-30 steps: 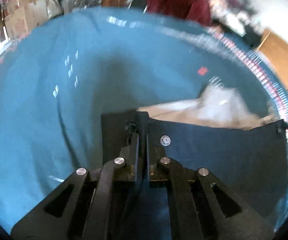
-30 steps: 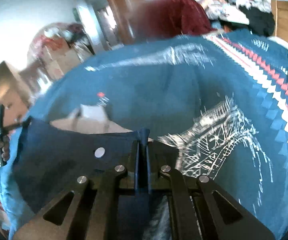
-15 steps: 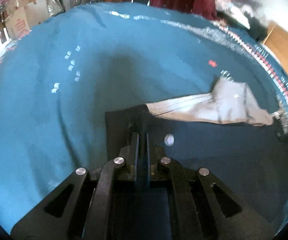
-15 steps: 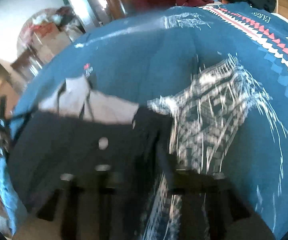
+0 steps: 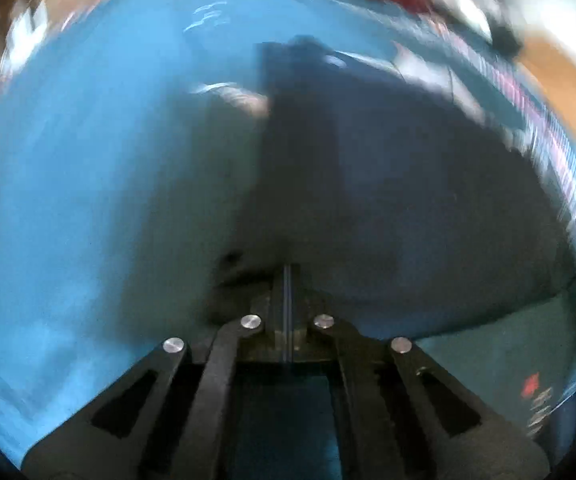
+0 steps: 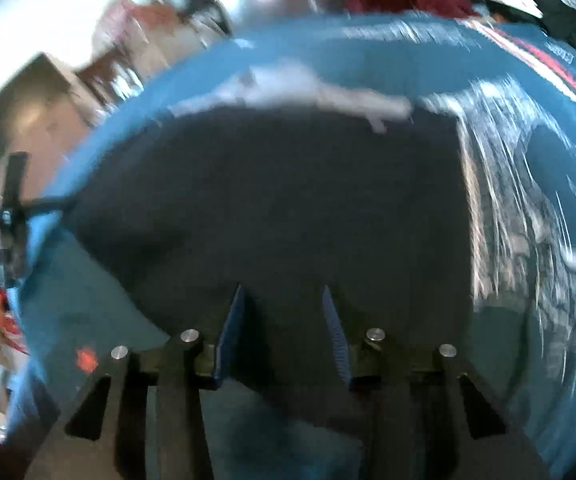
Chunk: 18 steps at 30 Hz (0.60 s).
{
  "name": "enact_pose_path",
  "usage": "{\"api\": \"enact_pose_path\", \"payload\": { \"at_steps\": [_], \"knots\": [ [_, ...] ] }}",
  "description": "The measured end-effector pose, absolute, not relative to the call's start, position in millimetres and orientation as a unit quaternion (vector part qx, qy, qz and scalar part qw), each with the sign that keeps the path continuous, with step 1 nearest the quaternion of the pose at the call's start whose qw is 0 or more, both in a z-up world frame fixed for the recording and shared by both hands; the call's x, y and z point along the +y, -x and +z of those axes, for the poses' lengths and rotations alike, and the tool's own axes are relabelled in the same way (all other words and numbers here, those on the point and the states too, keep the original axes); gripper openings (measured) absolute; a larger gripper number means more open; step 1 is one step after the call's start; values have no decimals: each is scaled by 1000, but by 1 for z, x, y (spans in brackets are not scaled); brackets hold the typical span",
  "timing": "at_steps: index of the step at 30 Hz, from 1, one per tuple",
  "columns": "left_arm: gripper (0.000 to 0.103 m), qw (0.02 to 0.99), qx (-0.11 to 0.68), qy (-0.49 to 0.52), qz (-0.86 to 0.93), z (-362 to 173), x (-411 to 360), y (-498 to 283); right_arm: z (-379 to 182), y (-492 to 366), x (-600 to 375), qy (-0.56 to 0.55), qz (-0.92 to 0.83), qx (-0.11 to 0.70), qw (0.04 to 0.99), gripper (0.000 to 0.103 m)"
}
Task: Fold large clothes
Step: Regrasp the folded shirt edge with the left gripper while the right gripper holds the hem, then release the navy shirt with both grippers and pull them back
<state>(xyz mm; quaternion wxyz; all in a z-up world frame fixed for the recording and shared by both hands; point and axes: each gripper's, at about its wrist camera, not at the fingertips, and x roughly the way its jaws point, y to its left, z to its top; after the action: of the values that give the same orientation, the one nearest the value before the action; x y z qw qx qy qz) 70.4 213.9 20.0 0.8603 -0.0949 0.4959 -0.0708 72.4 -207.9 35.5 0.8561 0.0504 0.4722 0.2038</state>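
While blurred, dark garment (image 6: pixel 288 200) spreads ahead of right tool (image 6: pixel 284 320).

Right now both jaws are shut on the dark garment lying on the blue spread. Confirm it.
Not quite. Only the left gripper is shut on the dark garment; the right wrist view shows the right gripper with its jaws apart, garment unpinched, on the blue spread.

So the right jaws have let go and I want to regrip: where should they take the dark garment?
Judging by the blurred frames, take the dark garment at its near edge, right in front of the right gripper, coming in low from the near side. There the cloth lies flat on the blue blanket, a thin hem open jaws can pinch.
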Motion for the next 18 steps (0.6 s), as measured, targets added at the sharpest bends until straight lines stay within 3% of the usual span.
{"api": "enact_pose_path", "payload": {
  "at_steps": [2,3,8,12,13,15,18],
  "knots": [
    [0,870,480,113,-5,33,245,-58,21,-70,-229,-79,183,485,852,15],
    [2,871,476,121,18,38,258,-52,21,-66,-240,-85,163,486,854,15],
    [6,869,455,196,-24,54,274,-19,43,-39,-255,-75,115,477,868,38],
    [34,848,444,275,-89,44,252,-19,54,-23,-246,-116,114,463,871,50],
    [34,844,448,281,-86,37,245,-23,56,-21,-237,-125,117,461,871,50],
    [33,844,454,277,-71,25,234,-30,58,-21,-215,-125,123,458,871,51],
    [34,884,446,141,22,31,197,-25,64,-10,-178,-92,119,455,878,52]
  ]
}}
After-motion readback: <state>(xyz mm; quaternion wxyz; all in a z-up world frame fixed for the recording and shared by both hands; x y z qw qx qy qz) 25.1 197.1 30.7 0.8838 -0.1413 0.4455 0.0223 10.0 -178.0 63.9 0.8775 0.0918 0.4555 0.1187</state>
